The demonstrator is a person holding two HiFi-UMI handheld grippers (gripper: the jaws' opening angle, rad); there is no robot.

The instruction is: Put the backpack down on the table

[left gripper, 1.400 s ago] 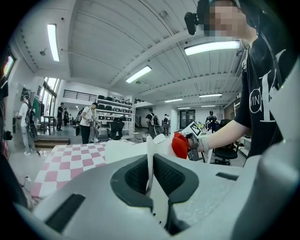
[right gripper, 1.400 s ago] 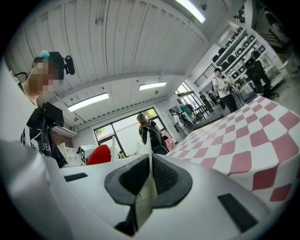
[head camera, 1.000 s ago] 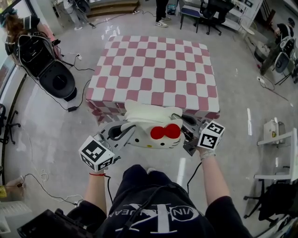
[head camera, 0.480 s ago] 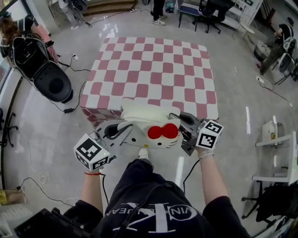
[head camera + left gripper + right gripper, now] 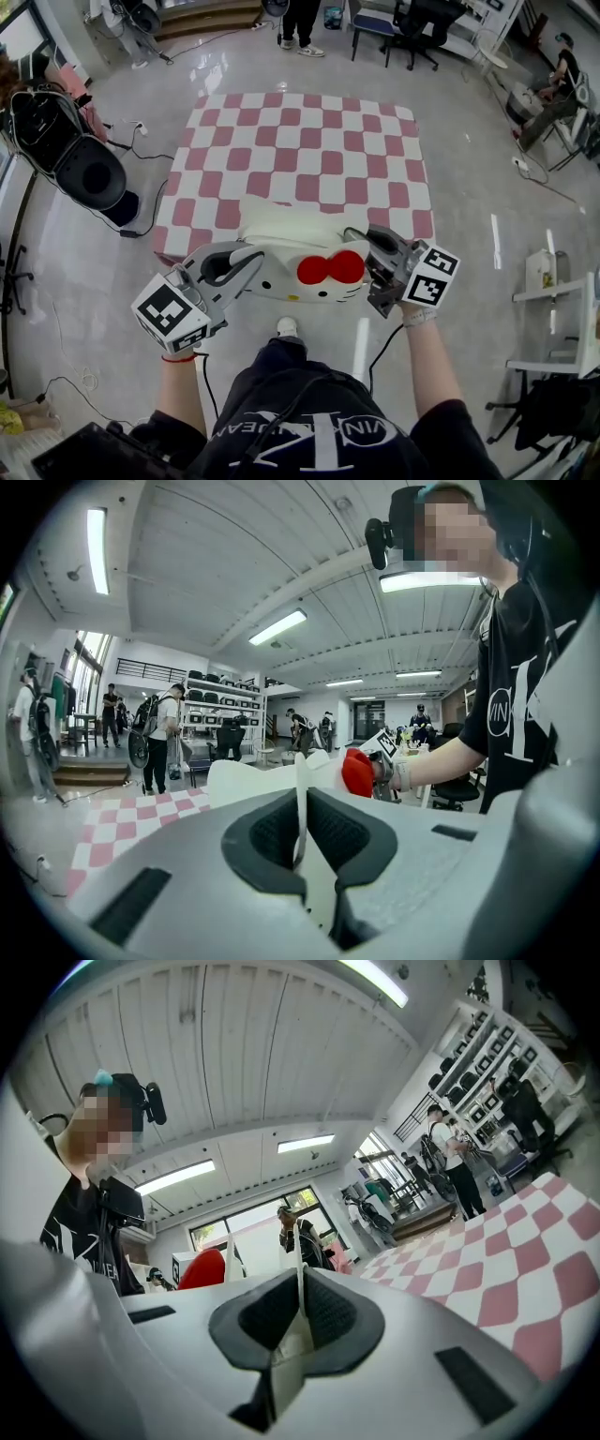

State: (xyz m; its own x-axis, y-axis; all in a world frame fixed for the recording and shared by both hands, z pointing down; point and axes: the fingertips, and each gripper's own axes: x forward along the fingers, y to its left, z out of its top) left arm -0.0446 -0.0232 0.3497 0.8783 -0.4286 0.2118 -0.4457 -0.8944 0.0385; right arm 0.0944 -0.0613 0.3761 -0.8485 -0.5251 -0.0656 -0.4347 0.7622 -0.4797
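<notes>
Floor [image 5: 469, 178]: glossy grey, all round the table; a black cable [image 5: 157, 197] trails over it at the left.
Table [image 5: 309, 159]: square, under a pink-and-white checked cloth, lying just far of the person.
Backpack [image 5: 286, 228]: white, cat-faced, carried level between the two grippers. From the head view it overlaps the table's near edge. Whether it touches the cloth cannot be told.
Left gripper [image 5: 246, 266]: at the backpack's left side. In its own view the jaws are nearly together, pinching a thin white edge of the backpack [image 5: 253, 782] that stands upright between the black pads [image 5: 270, 834].
Right gripper [image 5: 367, 246]: at the backpack's right side. Its jaws are likewise narrow, clamped on a thin white strip of the backpack [image 5: 301, 1265] between the pads [image 5: 267, 1316].
Red bow [image 5: 330, 268]: on the backpack's near face, right of centre, close to the right gripper.
</notes>
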